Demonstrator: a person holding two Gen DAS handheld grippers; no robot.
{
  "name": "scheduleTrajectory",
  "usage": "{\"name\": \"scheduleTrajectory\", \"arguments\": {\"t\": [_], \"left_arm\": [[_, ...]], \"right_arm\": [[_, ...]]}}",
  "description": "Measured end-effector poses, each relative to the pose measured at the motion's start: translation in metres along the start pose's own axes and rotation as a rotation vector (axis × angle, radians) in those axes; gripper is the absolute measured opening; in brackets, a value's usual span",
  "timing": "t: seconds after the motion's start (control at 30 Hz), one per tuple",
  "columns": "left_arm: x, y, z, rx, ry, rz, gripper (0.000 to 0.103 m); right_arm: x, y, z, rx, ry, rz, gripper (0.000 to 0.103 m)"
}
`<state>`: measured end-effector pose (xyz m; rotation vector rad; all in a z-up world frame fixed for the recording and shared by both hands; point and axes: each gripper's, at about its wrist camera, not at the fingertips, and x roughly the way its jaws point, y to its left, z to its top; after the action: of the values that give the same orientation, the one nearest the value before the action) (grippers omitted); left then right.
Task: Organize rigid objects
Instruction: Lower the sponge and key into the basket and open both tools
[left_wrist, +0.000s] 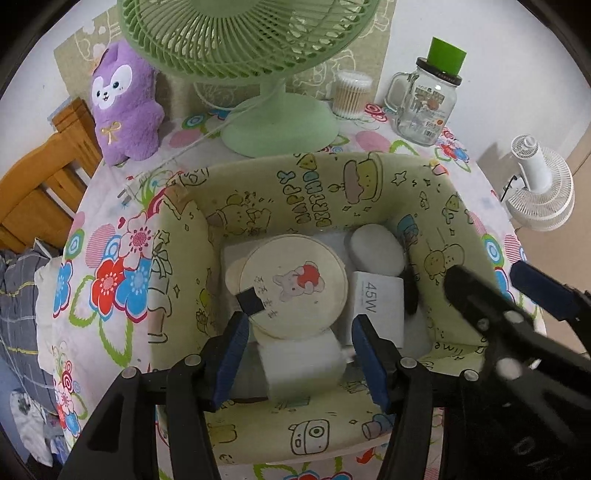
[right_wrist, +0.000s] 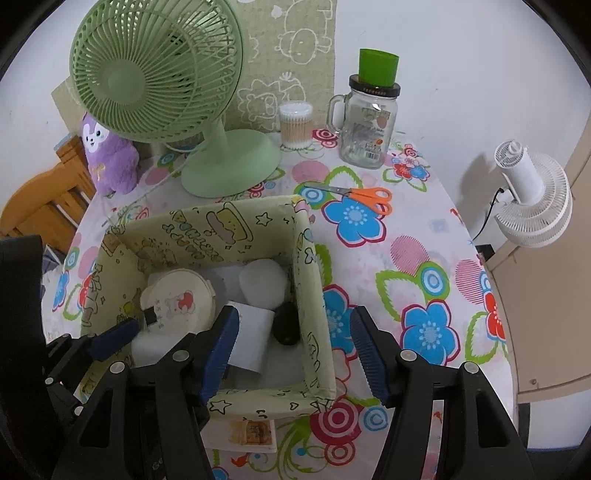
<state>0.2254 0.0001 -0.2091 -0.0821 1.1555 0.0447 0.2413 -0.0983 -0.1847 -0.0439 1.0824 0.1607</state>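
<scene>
- Far left, a purple plush (left_wrist: 123, 107) sits at ten o'clock from the fabric basket (left_wrist: 258, 184), and a green fan (left_wrist: 280, 122) stands at twelve.
- Inside the basket lies a round cream tin (left_wrist: 295, 284), with a white block (left_wrist: 303, 365) at its six o'clock.
- The left gripper (left_wrist: 300, 328) points down into the basket with its pads flanking that block; whether they squeeze it or sit just off it, I cannot tell.
- At the tin's three o'clock there's a box marked 45W (left_wrist: 380, 299), and at one o'clock a pale oval case (left_wrist: 376, 251).
- The right gripper (right_wrist: 294, 325) is released, jaws apart over the basket's right wall, grasping nothing.
- Orange-handled scissors (right_wrist: 365, 197) lie on the flowered cloth at the basket's two o'clock.
</scene>
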Motion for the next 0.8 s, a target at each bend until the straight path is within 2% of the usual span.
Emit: {"name": "scheduleTrajectory", "arguments": {"t": [0.2, 0.5, 0.8], "left_arm": [[-0.009, -0.002, -0.001, 0.008, -0.013, 0.003, 0.062], [-0.033, -0.003, -0.004, 0.023, -0.058, 0.003, 0.071], [-0.059, -0.004, -0.01, 0.031, -0.088, 0.0, 0.071]], "right_arm": [[-0.003, 0.003, -0.001, 0.001, -0.004, 0.008, 0.066], [-0.023, 0.006, -0.003, 0.004, -0.043, 0.011, 0.066], [-0.048, 0.009, -0.007, -0.002, -0.087, 0.015, 0.071]]}}
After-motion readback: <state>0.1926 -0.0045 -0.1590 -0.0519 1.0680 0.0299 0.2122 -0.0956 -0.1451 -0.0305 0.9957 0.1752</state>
